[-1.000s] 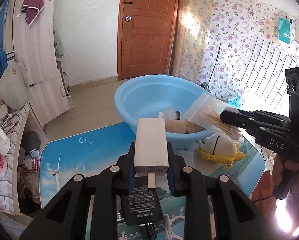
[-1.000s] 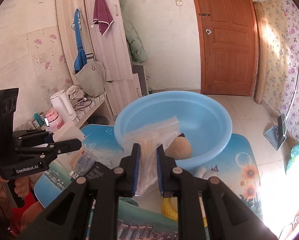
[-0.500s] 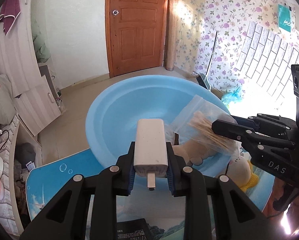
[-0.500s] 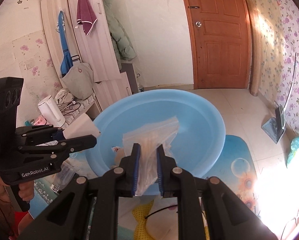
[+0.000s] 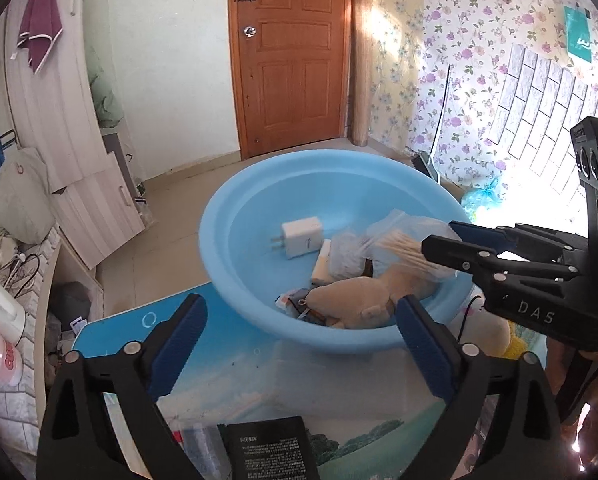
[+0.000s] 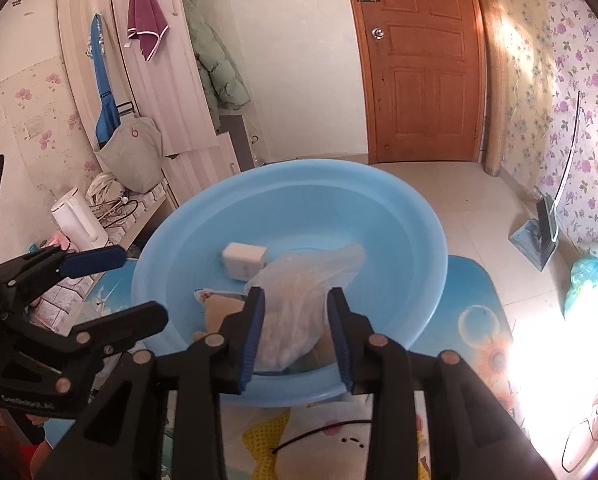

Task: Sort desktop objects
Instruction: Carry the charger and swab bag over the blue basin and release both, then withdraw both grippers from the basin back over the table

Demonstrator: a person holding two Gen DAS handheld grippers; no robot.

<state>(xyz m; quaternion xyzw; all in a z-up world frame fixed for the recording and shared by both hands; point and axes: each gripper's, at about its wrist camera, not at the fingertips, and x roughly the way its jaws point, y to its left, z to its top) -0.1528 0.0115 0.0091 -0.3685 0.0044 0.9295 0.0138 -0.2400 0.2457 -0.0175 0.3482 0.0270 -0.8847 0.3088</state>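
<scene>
Both my grippers over basin [image 5: 235, 216] on bench [image 5: 259, 384]. Left gripper [image 5: 299, 320]: fingers [image 5: 179, 344] spread wide, opening, nothing between them. Charger [image 5: 301, 236] lies in basin, well ahead of left fingers, prongs toward basin wall. Right gripper [image 6: 295, 332]: fingers [image 6: 255, 332] opening, narrow gap; bag [image 6: 299, 304] between them, sagging onto basin contents. I can't tell if pads touch bag. Plush [image 5: 363, 304] in basin under bag. Black battery [image 5: 271, 452] on bench below left fingers.
</scene>
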